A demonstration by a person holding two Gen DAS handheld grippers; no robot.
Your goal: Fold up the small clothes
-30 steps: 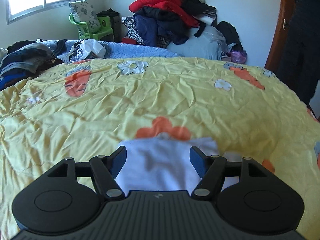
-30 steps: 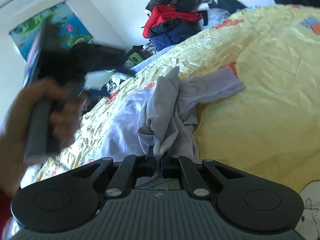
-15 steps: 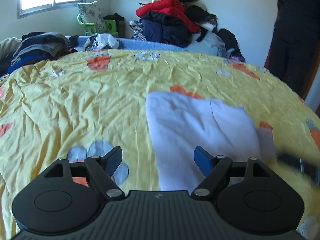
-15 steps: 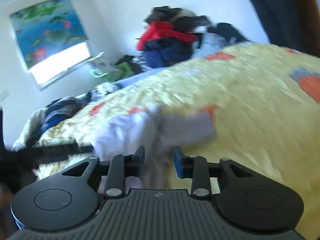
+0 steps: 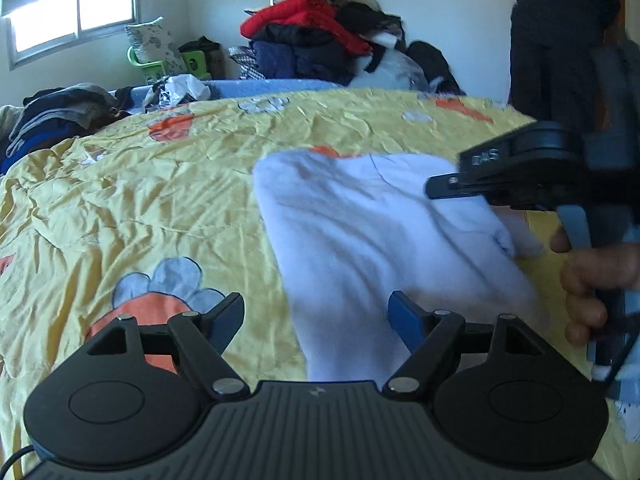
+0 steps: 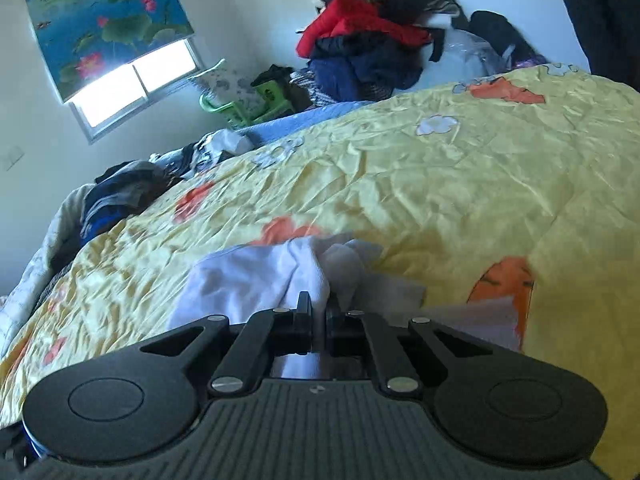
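Observation:
A pale lilac-white small garment (image 5: 360, 220) lies partly folded on the yellow flowered bed cover (image 5: 160, 200). My left gripper (image 5: 316, 308) is open and hovers over the garment's near left edge, its blue pads touching nothing. In the left wrist view my right gripper (image 5: 434, 190), held by a hand (image 5: 592, 276), reaches in from the right over the garment's right side. In the right wrist view the right gripper (image 6: 319, 304) has its jaws closing, with a bunched fold of the garment (image 6: 256, 276) pinched between the pads.
A tall heap of red and dark clothes (image 5: 320, 40) stands behind the bed. A stack of dark clothes (image 5: 52, 116) lies at the left edge, with a green chair (image 5: 156, 64) under the window. A person in dark clothes (image 5: 560, 32) stands at the back right.
My right gripper let go of the bunched cloth, opened, swung across the bed and closed on the garment's edge. The left gripper shifted sideways and down; the garment now lies flatter.

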